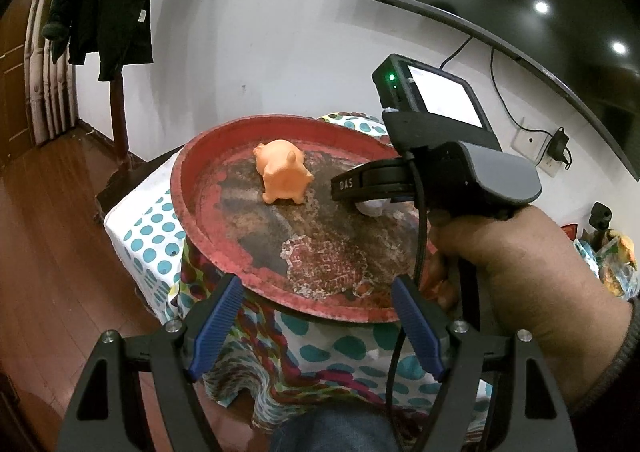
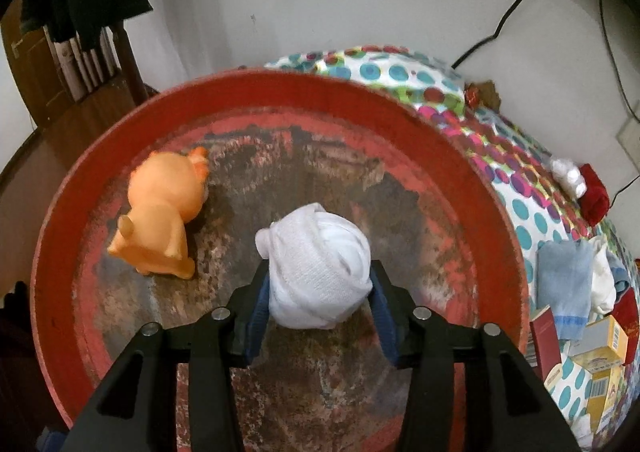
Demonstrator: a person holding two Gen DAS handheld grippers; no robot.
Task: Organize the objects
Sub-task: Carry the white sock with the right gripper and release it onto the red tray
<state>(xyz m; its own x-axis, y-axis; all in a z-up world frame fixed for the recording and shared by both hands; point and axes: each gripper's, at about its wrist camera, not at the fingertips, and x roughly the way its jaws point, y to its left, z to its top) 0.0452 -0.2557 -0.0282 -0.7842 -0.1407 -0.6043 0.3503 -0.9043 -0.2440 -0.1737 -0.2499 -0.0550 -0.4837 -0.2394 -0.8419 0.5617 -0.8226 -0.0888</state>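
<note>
**Rolled white cloth held over the red tray**

A round red tray [image 2: 472,180], its paint worn to dark patches across the floor, is seen resting on a table covered by a dotted cloth [image 2: 404,72]. Two things are shown inside it. An orange toy animal [image 2: 160,212] stands on the tray floor at about 10 o'clock in the right wrist view, its long axis running from 7 to 1 o'clock; which end is the head cannot be told. A rolled white cloth bundle [image 2: 316,268] is seen near the tray's centre, just right of the toy and apart from it, its long axis roughly along the fingers, with a small tuck at its 10 o'clock corner.

The bundle is clamped between the blue pads of the right gripper [image 2: 318,304], the jaws set to its width; whether it touches the tray floor cannot be told. The left gripper [image 1: 318,326] is shown spread wide and holding nothing, at the tray's near rim.

Folded cloths [image 2: 564,284] and yellow boxes [image 2: 600,368] lie on the table at 3 to 4 o'clock.
</note>
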